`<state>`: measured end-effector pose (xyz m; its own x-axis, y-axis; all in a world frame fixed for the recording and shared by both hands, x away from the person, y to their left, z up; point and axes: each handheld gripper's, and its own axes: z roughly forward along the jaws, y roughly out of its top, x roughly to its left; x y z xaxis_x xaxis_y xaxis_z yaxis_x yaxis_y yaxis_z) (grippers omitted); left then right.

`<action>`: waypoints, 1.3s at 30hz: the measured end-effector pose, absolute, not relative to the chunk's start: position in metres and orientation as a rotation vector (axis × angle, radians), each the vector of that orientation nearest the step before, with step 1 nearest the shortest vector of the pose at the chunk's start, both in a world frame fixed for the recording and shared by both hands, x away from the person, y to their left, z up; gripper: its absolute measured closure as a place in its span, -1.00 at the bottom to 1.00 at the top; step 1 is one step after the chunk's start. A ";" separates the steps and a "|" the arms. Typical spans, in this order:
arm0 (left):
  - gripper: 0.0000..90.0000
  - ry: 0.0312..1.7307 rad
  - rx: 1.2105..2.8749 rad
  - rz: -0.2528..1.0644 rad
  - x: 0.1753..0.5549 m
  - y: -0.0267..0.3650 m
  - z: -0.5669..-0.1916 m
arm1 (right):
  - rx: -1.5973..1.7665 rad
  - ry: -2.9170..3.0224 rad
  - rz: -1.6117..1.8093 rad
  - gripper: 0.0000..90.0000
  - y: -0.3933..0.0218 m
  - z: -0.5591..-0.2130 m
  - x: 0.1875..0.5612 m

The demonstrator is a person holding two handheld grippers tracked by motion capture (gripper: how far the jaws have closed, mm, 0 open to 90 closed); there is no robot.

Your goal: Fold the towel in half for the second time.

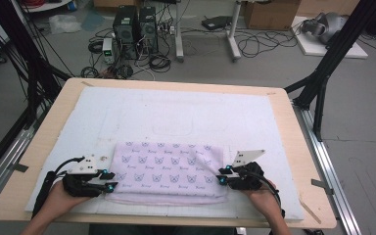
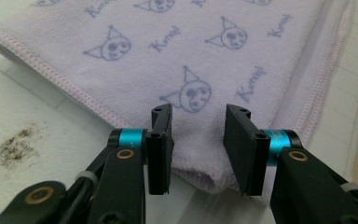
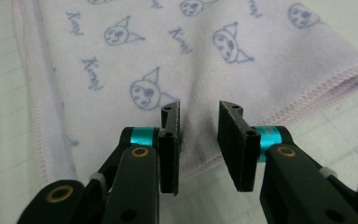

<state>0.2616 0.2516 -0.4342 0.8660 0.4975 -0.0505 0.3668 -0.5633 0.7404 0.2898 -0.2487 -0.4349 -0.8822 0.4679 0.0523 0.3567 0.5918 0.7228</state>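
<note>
Both tools point(image 2: 198, 140) agape over towel point(image 1: 169, 169)

The lilac towel point(image 2: 205, 60) carries a repeated blue script word beside each cat-face drawing; it reads roughly "Kuromi", not sharply.

We see a pale lilac towel point(image 1: 169, 171) printed with blue cat faces and script. The mat point(image 1: 176, 115) beneath is white, the table point(image 1: 296, 142) light wood.

folded lilac towel point(image 1: 169, 171) flat on white mat point(image 1: 127, 112); left claw point(image 1: 108, 182) and right claw point(image 1: 222, 176) at its ends.
</note>
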 end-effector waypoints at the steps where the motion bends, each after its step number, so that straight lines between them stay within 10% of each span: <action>1: 0.36 0.623 2.230 0.213 0.261 0.252 -0.433 | 0.692 2.667 1.166 0.53 -0.250 -0.434 0.289; 22: 0.44 0.590 2.253 0.234 0.245 0.254 -0.437 | 0.532 2.740 1.245 0.46 -0.247 -0.440 0.253; 28: 0.84 0.584 2.251 0.264 0.246 0.254 -0.434 | 0.530 2.759 1.213 0.88 -0.243 -0.439 0.255; 39: 0.88 0.565 2.172 0.293 0.236 0.261 -0.404 | 0.512 2.679 1.329 0.92 -0.253 -0.407 0.254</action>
